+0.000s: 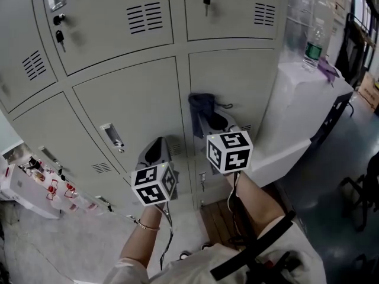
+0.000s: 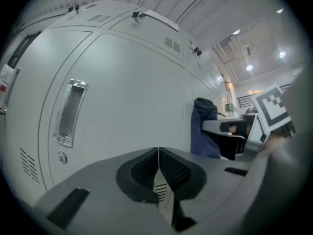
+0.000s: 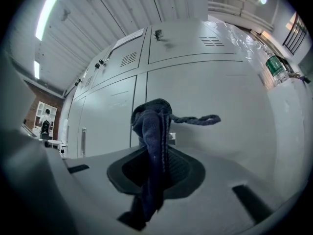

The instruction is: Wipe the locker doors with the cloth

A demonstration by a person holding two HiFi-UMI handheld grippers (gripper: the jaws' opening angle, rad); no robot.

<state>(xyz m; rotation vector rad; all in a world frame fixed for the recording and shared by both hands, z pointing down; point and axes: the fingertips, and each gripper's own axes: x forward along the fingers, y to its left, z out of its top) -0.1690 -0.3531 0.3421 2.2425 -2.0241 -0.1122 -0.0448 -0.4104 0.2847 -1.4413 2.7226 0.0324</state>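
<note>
Jaws of the right gripper (image 3: 156, 166) clamp the cloth (image 3: 152, 126) lengthwise, bunched end pointing at a locker door (image 3: 215, 94) (left gripper (image 2: 159, 173) jaws together, empty).

Soft, even indoor light lies on the pale grey metal locker doors (image 1: 127, 108), shadows faint. Both gripper views bulge like a fisheye and go black at the corners; a long white ceiling strip light (image 3: 49, 9) burns bright, and the dark blue cloth (image 3: 152, 146) in my jaws blurs near the lens.
</note>
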